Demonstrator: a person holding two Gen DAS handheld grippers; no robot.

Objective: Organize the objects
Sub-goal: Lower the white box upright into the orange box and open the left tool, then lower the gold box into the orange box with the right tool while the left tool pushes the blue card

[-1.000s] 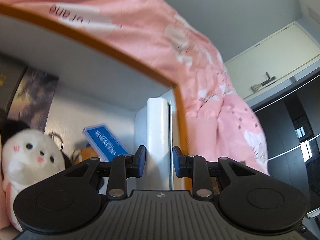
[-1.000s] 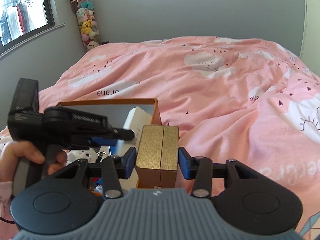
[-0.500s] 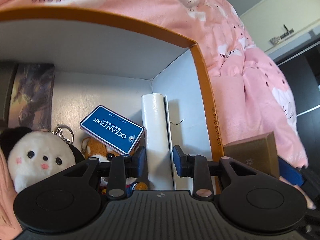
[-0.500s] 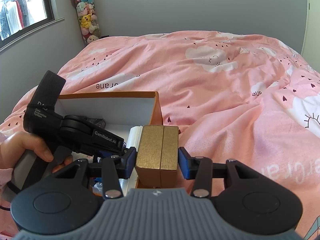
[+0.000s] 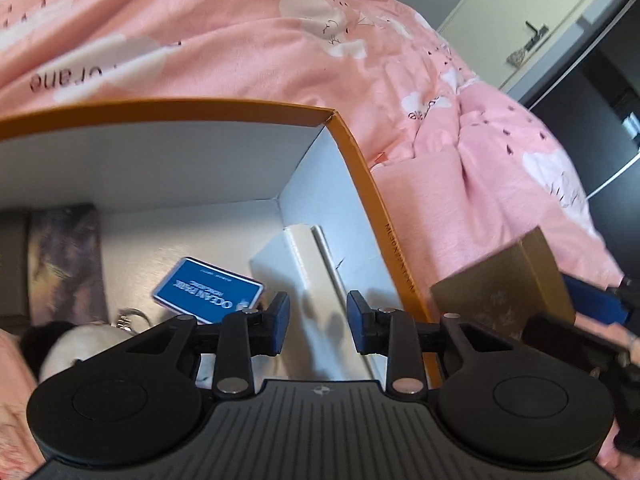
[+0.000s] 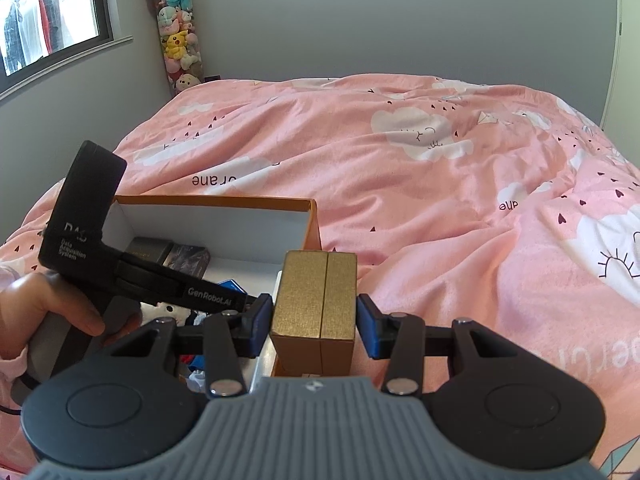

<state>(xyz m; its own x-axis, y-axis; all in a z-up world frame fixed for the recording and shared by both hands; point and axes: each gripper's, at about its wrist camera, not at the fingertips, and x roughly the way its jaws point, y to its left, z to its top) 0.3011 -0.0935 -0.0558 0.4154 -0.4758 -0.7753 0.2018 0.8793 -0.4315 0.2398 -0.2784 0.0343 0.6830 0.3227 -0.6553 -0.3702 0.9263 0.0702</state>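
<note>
An orange box [image 5: 360, 168] with a white inside lies on the pink bed. A white flat box [image 5: 296, 256] rests inside it against the right wall. Just above that white box my left gripper [image 5: 318, 320] is open, its pads clear of it. My right gripper [image 6: 314, 324] is shut on a gold box [image 6: 316, 300], held in the air over the orange box's [image 6: 208, 202] right-hand edge. The gold box [image 5: 504, 284] also shows at the right of the left wrist view, with a blue pad [image 5: 592, 300] on its far side.
Inside the orange box lie a blue Ocean Park card [image 5: 208, 290], a white plush [image 5: 76, 348], a dark box [image 6: 150, 252] and a picture card [image 6: 188, 258]. A hand [image 6: 52, 312] holds the left gripper. The pink duvet [image 6: 400, 180] spreads all round.
My left gripper has let go of the white box, widened a little, rolled and drawn back. The white box now rests lower in the orange box. The right gripper has not moved.
</note>
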